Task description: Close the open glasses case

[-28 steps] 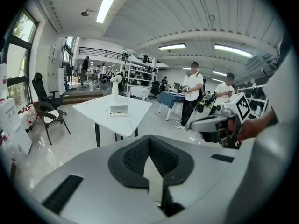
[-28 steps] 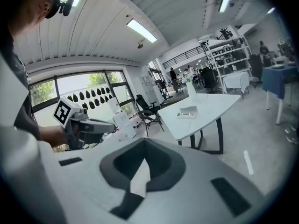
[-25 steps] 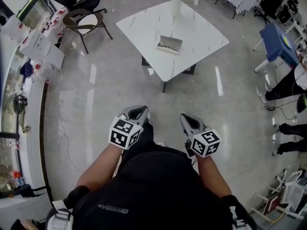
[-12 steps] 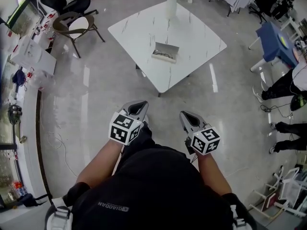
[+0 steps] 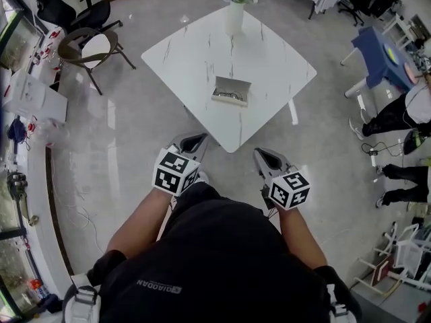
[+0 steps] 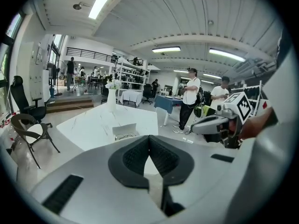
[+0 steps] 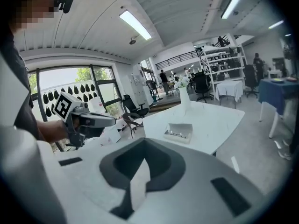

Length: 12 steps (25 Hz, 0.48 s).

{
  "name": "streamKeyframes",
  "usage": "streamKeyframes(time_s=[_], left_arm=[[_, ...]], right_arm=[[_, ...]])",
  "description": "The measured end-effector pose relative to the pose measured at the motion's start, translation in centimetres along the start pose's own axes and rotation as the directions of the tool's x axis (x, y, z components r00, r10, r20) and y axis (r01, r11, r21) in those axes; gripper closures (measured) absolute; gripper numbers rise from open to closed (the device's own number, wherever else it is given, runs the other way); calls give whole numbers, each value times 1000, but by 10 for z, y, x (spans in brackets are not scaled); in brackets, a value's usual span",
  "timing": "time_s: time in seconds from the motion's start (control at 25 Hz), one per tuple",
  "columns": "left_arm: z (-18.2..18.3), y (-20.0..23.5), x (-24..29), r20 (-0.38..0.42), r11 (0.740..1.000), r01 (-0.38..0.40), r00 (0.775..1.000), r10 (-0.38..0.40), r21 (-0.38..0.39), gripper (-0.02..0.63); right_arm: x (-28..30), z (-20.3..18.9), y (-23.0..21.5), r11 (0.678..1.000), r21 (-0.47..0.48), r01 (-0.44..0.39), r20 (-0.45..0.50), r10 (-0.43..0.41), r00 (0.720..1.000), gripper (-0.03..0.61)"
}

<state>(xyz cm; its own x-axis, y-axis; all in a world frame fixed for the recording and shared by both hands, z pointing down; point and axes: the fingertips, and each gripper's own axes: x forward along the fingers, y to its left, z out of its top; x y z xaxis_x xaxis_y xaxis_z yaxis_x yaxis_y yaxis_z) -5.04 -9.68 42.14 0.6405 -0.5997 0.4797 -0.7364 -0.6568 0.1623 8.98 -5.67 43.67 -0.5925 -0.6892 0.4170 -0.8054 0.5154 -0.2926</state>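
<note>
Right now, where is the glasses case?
In the head view, the glasses case lies open near the middle of the white table, straight ahead of the person. The flower vase stands beyond it at the table's far corner.

My black shirt (image 5: 222, 247) has one word on it in small pale letters, on my left side; from up here it reads upside down; the letters spell QIAODAN, like a brand name.

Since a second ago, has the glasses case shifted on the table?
No. The glasses case sits at the same spot on the white table, below the vase; both dropped lower in the head view together.
</note>
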Motion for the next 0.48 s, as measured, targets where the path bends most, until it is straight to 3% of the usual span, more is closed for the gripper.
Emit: streamKeyframes(time_s=[0.32, 0.48], left_arm=[[21, 58, 28, -21, 993, 70, 997, -69, 95, 609], [25, 76, 39, -30, 991, 87, 996, -84, 99, 611]], right_arm=[[58, 33, -18, 997, 13, 80, 28, -80, 996, 577], [68, 43, -24, 994, 22, 109, 28, -110, 994, 577]])
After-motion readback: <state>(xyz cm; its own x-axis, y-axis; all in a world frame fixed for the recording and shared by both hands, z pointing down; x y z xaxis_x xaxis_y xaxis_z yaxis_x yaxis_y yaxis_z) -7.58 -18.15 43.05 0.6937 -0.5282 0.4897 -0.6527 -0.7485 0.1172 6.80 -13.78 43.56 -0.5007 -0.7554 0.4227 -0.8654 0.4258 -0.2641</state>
